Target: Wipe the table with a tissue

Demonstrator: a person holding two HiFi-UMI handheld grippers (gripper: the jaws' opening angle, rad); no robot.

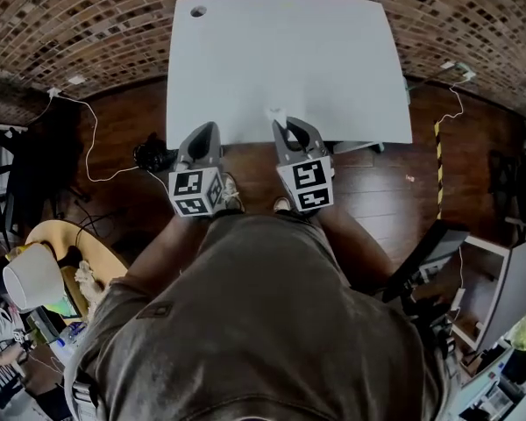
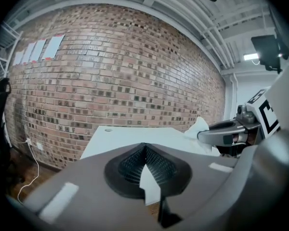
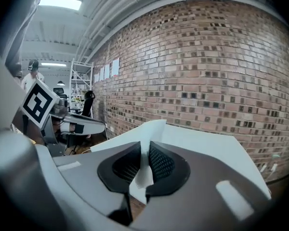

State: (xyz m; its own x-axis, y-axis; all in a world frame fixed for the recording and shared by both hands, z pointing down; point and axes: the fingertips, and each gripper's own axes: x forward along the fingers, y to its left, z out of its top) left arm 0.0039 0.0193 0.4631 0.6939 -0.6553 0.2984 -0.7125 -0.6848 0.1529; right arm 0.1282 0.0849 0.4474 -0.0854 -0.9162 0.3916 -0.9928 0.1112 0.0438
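Now the right gripper (image 3: 144, 161) is pinching a white tissue (image 3: 153, 129) between its two black, bumpy pads. The thin, soft paper is sticking up past them. The tissue is sitting over the near edge of the table (image 1: 280, 60), a bit right of the middle. I cannot tell if it is touching the top.

The left gripper (image 2: 145, 150) is squeezing shut on itself, with its pads meeting at the tips. It is hovering just beside the right one, at the near edge of the table.

The table is white, smooth and flat, with a small round hole (image 1: 198, 10) in its far left corner. A wall of red-brown bricks (image 2: 115, 81) is standing just behind the far edge. Dark, shiny wood floor (image 1: 123, 121) is showing on both sides. A thin white cable (image 1: 89, 139) is curling over the floor on the left. A yellow and black striped strip (image 1: 437, 165) is lying on the right. A white bucket-shaped thing (image 1: 33, 277) is sitting near the person's left side.
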